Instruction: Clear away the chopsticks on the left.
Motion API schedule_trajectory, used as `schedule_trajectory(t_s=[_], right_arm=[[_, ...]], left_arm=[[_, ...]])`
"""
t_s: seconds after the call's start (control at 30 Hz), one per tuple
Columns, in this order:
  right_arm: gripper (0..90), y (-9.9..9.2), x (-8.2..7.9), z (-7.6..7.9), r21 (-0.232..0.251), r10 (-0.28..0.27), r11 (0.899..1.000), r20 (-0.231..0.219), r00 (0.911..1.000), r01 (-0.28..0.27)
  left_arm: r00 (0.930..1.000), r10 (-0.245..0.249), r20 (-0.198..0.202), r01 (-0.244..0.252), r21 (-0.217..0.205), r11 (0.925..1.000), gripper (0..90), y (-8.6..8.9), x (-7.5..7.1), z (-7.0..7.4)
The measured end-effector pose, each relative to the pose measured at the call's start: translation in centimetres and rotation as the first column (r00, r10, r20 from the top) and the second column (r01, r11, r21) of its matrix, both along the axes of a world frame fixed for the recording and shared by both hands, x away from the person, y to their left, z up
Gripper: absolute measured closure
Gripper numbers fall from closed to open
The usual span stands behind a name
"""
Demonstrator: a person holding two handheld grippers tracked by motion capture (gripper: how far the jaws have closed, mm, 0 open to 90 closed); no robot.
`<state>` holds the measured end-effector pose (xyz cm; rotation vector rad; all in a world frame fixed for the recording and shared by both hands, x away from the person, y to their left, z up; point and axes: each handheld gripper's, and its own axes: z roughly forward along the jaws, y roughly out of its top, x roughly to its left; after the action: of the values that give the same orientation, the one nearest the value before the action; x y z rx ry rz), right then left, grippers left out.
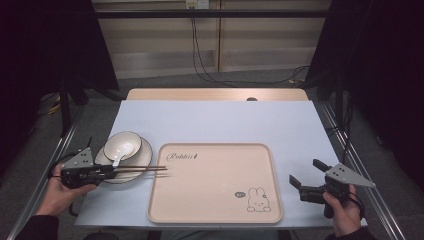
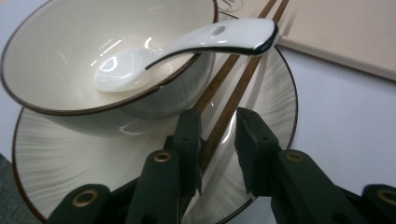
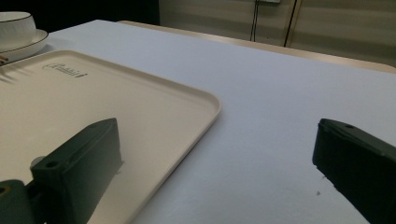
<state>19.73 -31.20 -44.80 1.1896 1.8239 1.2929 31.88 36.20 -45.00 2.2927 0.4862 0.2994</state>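
A white bowl (image 1: 131, 139) with a dark rim stands on a ribbed white plate (image 1: 146, 152) at the table's left. In the bowl lies a white ceramic spoon (image 2: 219, 35), handle over the rim. Two brown chopsticks (image 1: 145, 169) lie across the plate's near side, their tips reaching the left edge of the beige tray (image 1: 215, 200). My left gripper (image 1: 111, 171) is at the chopsticks' near ends, over the plate (image 2: 271, 102). In the left gripper view the chopsticks (image 2: 224, 79) run between its jaws with a small gap at one side. My right gripper (image 1: 305, 171) hovers wide open right of the tray, holding nothing.
The tray (image 3: 93, 102) bears a rabbit drawing and lies at the front centre of the pale blue table (image 1: 225, 125). Bowl (image 3: 14, 23) and plate (image 3: 28, 44) sit far off in the right gripper view. Cables trail on the floor behind the table, and dark stands flank it.
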Motion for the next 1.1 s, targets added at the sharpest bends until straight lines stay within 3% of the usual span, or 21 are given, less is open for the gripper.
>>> schedule_trajectory(t_s=[0.1, 0.3, 0.43, 0.7, 0.93, 1.1], right_arm=[[0.9, 0.0, 0.0, 0.0, -0.001, -0.001, 1.0, 0.001, 1.0, 0.001], [0.9, 0.0, 0.0, 0.0, -0.001, -0.004, 1.0, 0.0, 1.0, 0.004], [0.9, 0.0, 0.0, 0.0, 0.001, -0.004, 1.0, 0.0, 1.0, 0.004], [0.9, 0.0, 0.0, 0.0, 0.003, -0.007, 1.0, -0.001, 1.0, 0.007], [0.9, 0.0, 0.0, 0.1, 0.004, 0.0, 1.0, 0.001, 1.0, 0.0], [0.9, 0.0, 0.0, 0.1, 0.005, 0.0, 1.0, 0.002, 1.0, 0.0]], left_arm=[[0.9998, -0.02, 0.001, 0.02, 0.028, 0.9994, 71.8, -0.3, 0.1, -0.1], [0.9988, -0.045, -0.016, 0.045, 0.014, 0.9989, 82.9, -0.4, 0.1, -0.1], [0.9984, -0.049, -0.03, 0.05, 0.018, 0.9986, 84.3, -0.4, 0.0, 0.0], [0.998, -0.027, -0.057, 0.026, -0.025, 0.9994, 84.7, -0.4, -0.3, 0.5], [0.9967, -0.02, -0.079, 0.015, -0.063, 0.9979, 84.7, -1.7, -1.5, 1.6], [0.9921, -0.001, -0.125, -0.015, -0.129, 0.9916, 84.6, -2.8, -1.9, 2.0]])
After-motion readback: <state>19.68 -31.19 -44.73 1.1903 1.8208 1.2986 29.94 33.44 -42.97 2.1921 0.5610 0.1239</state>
